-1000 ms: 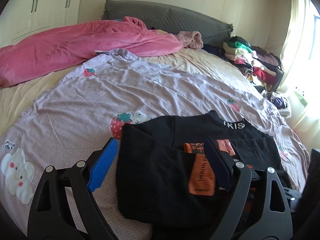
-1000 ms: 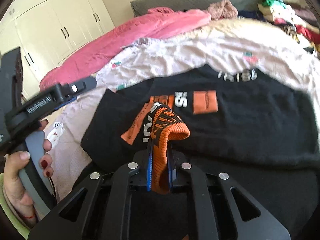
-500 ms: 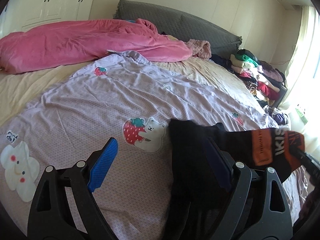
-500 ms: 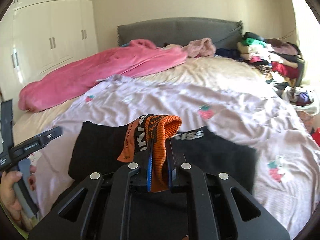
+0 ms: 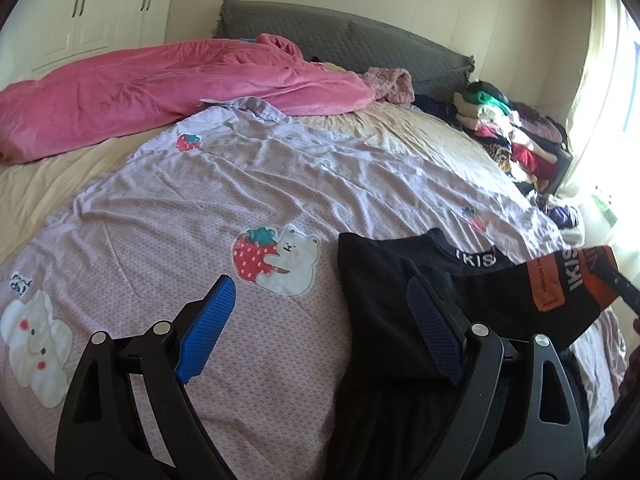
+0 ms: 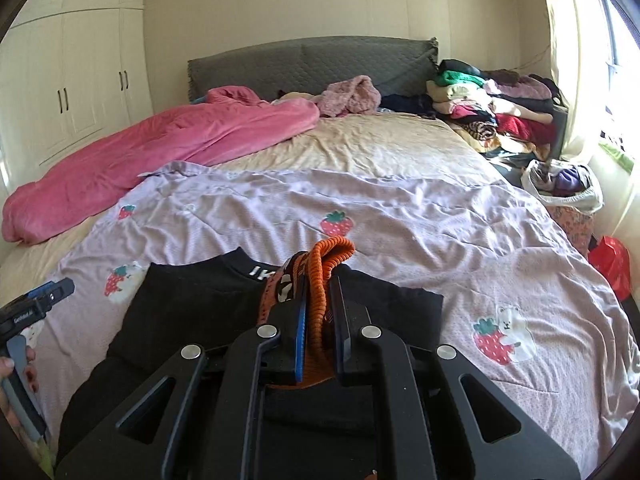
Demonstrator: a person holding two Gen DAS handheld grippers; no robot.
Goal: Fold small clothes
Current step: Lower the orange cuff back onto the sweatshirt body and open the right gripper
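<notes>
A small black top [image 5: 384, 280] with white "IKIS" lettering lies on the lilac strawberry-print sheet [image 5: 200, 216]; it also shows in the right wrist view [image 6: 192, 312]. My right gripper [image 6: 318, 280] is shut on its orange ribbed cuff [image 6: 330, 254] and holds the sleeve lifted; that sleeve [image 5: 560, 280] stretches to the right in the left wrist view. My left gripper [image 5: 320, 300] is open and empty, low over the sheet, its right finger [image 5: 432, 320] over the top's left part.
A pink duvet [image 6: 160, 148] lies at the back left by the grey headboard [image 6: 312, 64]. A pile of clothes [image 6: 492, 108] is stacked at the back right. A bag of clothes [image 6: 564, 184] and a red bag [image 6: 610, 260] sit beside the bed.
My right gripper has lifted the orange cuff up and to the right, drawing the sleeve off the top's front. My left gripper stayed open and shifted slightly left.
</notes>
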